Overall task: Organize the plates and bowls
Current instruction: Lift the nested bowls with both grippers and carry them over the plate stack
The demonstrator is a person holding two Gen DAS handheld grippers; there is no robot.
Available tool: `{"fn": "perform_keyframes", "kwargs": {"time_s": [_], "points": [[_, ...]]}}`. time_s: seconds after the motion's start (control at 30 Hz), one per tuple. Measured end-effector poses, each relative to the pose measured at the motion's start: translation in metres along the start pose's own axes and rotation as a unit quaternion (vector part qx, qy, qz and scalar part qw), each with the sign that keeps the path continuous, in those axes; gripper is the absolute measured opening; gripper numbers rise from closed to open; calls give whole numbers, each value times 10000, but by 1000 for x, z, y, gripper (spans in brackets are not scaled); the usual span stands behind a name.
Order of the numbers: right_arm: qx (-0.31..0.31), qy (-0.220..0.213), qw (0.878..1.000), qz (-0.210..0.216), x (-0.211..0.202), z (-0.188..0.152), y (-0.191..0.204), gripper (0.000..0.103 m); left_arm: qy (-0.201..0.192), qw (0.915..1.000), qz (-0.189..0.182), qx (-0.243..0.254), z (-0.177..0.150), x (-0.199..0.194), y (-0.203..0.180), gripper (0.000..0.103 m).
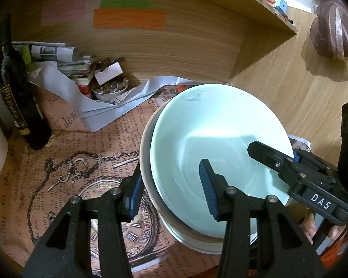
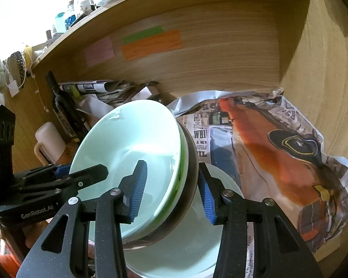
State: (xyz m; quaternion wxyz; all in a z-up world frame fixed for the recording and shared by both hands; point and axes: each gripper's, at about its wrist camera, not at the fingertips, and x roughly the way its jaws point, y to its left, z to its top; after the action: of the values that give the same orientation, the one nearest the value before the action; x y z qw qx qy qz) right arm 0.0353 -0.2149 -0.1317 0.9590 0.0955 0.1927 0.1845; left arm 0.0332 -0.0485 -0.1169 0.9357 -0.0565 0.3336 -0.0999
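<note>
A stack of nested bowls (image 1: 211,125) hangs tilted inside the wooden shelf compartment: a pale mint bowl (image 2: 127,139) on top, a green-edged one under it, and a dark outer bowl (image 2: 192,159). My left gripper (image 1: 170,180) is shut on the stack's near-left wall, with one blue pad (image 1: 208,192) inside and the other outside. My right gripper (image 2: 171,178) clamps the opposite wall the same way; its finger (image 1: 266,155) reaches over the rim from the right. My left gripper (image 2: 92,172) enters at the left of the right wrist view. A pale plate (image 2: 185,243) lies just below the stack.
Printed newspaper (image 1: 81,162) lines the shelf floor. A dark bottle (image 1: 18,97), a small bowl of shiny bits (image 1: 109,90) and folded papers crowd the back left corner. A white mug (image 2: 48,141) stands left. The orange-printed paper (image 2: 278,162) at right carries nothing.
</note>
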Motion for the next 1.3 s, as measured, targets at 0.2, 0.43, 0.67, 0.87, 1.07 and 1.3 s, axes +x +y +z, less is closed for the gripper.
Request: {"fn": "perform_keyframes", "kwargs": {"time_s": [0.2, 0.43, 0.67, 0.87, 1.07, 1.3], "points": [[50, 28, 10000, -36, -2, -3, -5, 40, 85, 10000, -41, 24, -1, 3, -5, 46], [150, 111, 9997, -125, -1, -8, -11, 40, 186, 9998, -96, 70, -4, 8, -13, 46], [268, 252, 9992, -157, 3, -14, -19, 40, 339, 9993, -128, 110, -7, 18, -18, 46], [374, 389, 9984, -186, 11, -17, -25, 40, 490, 9986, -154, 105, -10, 29, -18, 46], [395, 457, 9980, -199, 18, -19, -28, 40, 548, 9983, -161, 97, -10, 37, -19, 46], [541, 470, 9974, -23, 23, -18, -34, 41, 597, 9980, -169, 73, -9, 48, -16, 46]]}}
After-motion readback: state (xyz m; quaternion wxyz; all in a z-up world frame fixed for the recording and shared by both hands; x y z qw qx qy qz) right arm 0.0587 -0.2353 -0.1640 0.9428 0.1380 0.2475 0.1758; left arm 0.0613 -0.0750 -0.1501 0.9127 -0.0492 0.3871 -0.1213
